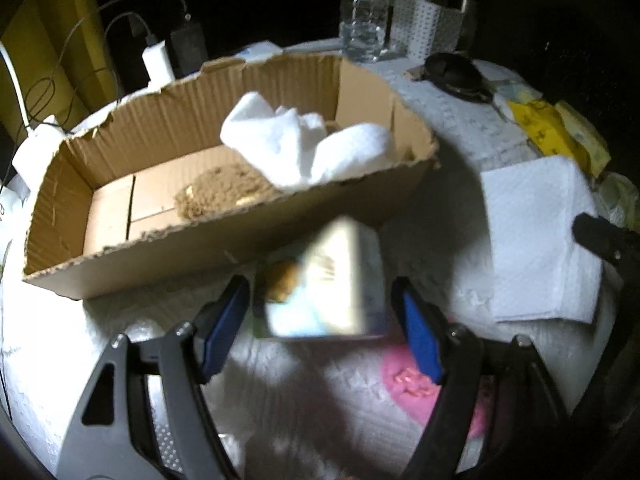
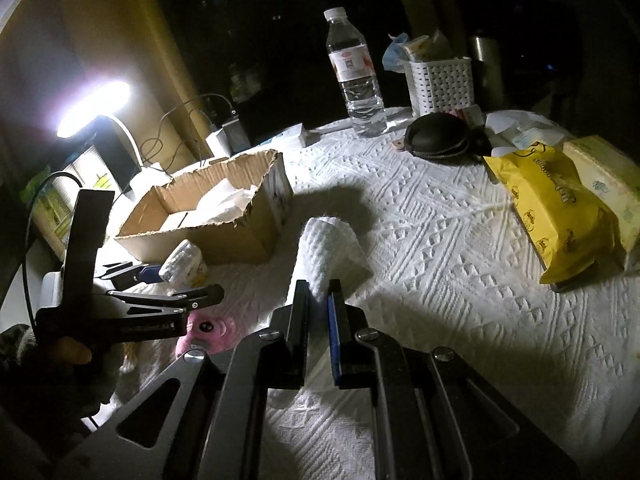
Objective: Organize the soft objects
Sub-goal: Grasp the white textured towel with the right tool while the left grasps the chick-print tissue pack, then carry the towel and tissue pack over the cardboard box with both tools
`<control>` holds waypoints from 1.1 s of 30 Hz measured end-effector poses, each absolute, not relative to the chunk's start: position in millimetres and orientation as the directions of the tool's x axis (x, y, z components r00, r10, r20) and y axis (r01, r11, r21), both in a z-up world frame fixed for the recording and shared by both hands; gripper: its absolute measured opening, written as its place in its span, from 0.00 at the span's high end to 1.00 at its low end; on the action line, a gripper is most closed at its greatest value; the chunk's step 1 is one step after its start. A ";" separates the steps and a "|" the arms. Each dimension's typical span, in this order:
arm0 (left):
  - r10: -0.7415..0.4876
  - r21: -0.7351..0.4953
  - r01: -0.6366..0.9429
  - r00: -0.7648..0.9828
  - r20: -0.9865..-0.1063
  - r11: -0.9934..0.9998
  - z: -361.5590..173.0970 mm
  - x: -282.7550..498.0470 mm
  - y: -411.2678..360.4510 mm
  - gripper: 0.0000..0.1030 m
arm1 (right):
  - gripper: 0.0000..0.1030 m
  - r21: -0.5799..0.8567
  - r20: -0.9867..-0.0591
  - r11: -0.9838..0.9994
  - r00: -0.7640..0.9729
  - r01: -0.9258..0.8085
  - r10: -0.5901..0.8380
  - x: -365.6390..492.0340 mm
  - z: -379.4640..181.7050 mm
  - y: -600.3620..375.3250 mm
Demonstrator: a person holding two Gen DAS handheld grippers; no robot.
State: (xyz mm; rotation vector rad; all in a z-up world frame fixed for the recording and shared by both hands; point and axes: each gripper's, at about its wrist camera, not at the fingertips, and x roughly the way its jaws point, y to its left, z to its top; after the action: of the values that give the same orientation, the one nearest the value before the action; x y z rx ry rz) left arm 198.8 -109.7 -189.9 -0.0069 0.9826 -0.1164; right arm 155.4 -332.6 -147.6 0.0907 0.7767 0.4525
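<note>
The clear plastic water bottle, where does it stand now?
The clear plastic water bottle stands upright at the table's far edge in the right wrist view, just left of the white woven basket.

The pack (image 1: pixel 326 280) between the left gripper's (image 1: pixel 320 320) fingers is smeared by motion, its print unreadable, and whether the pads press it cannot be told. The box (image 1: pixel 224 236) wall hides part of the brown cloth (image 1: pixel 222 190) inside. The pink toy (image 1: pixel 404 384) is half covered by a finger. The bottle (image 1: pixel 364 8) is cut off at the top edge. The yellow bag's (image 2: pixel 556 208) lettering is too small to read.
</note>
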 end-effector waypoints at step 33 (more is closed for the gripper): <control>-0.253 -0.178 0.182 0.602 -0.758 0.967 -159.5 175.7 -98.5 0.36 | 0.91 0.170 -0.628 0.897 0.656 -0.408 0.418 143.9 -110.7 -297.5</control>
State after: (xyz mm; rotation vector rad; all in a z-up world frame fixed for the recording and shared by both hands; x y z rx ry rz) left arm 175.7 -98.5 -159.5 -0.0853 0.8906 -0.2526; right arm 143.9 -297.5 -110.7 0.0145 0.7154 0.4677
